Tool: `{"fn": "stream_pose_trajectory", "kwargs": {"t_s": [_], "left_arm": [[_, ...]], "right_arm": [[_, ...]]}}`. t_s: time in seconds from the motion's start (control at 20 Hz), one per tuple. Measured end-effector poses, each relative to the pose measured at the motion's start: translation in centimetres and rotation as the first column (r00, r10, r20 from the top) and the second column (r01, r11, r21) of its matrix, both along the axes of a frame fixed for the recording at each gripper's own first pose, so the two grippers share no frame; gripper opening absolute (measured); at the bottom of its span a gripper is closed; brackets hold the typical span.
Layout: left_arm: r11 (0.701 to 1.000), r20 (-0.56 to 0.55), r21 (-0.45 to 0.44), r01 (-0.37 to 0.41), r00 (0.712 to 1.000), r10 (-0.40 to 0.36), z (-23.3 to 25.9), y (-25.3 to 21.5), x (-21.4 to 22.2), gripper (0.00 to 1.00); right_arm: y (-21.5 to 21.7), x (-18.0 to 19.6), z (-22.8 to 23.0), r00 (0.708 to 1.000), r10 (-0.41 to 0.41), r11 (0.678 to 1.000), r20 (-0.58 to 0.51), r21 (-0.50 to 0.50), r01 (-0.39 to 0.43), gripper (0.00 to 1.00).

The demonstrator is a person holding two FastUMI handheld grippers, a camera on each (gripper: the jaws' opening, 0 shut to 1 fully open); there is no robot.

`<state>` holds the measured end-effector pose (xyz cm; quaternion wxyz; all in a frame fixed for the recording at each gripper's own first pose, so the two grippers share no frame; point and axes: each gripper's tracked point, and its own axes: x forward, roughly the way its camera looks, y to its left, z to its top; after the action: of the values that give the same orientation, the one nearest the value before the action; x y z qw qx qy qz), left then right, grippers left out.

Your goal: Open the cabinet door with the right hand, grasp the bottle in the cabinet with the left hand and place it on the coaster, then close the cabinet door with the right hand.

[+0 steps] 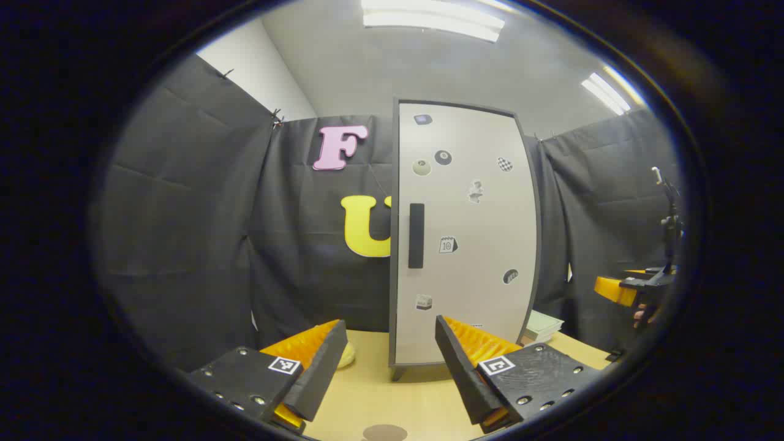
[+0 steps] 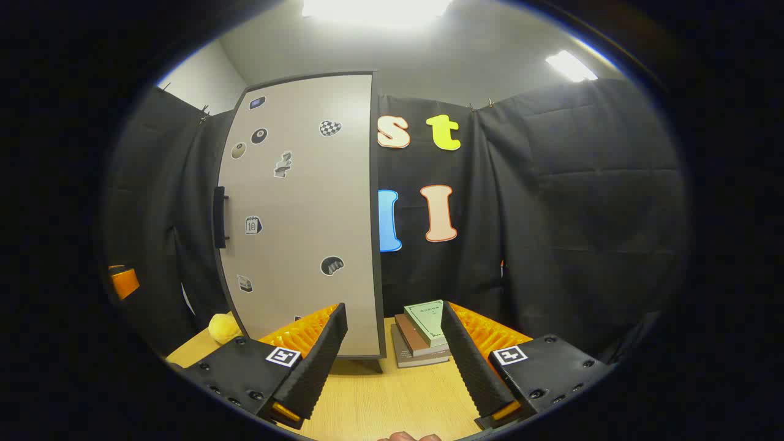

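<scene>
A tall pale cabinet (image 1: 465, 233) stands on the wooden table, its door shut and dotted with stickers; a dark vertical handle (image 1: 416, 236) sits near the door's left edge. The same cabinet (image 2: 300, 214) and its handle (image 2: 219, 217) appear in the right gripper view. My left gripper (image 1: 389, 364) is open, short of the cabinet's base, nothing between its fingers. My right gripper (image 2: 392, 361) is open too, in front of the cabinet's right corner. A brown round coaster (image 1: 384, 432) lies on the table below the left gripper. The bottle is hidden behind the shut door.
A stack of books (image 2: 424, 334) lies right of the cabinet, seen also as books (image 1: 542, 326) in the left gripper view. A yellow soft object (image 2: 224, 327) sits left of the cabinet. The right gripper with its holding hand (image 1: 637, 288) hovers at far right.
</scene>
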<state>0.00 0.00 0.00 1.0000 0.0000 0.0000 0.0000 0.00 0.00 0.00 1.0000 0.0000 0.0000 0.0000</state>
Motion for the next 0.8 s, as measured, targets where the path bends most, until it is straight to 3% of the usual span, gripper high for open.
{"fn": "stream_pose_trajectory", "kwargs": {"t_s": [0.8], "left_arm": [[1.0,-0.01,0.004,0.008,1.0,-0.008,-0.6,1.2,-0.3,0.89]], "right_arm": [[1.3,-0.5,-0.3,1.0,0.014,1.0,-0.017,0.006,-0.014,0.98]]}}
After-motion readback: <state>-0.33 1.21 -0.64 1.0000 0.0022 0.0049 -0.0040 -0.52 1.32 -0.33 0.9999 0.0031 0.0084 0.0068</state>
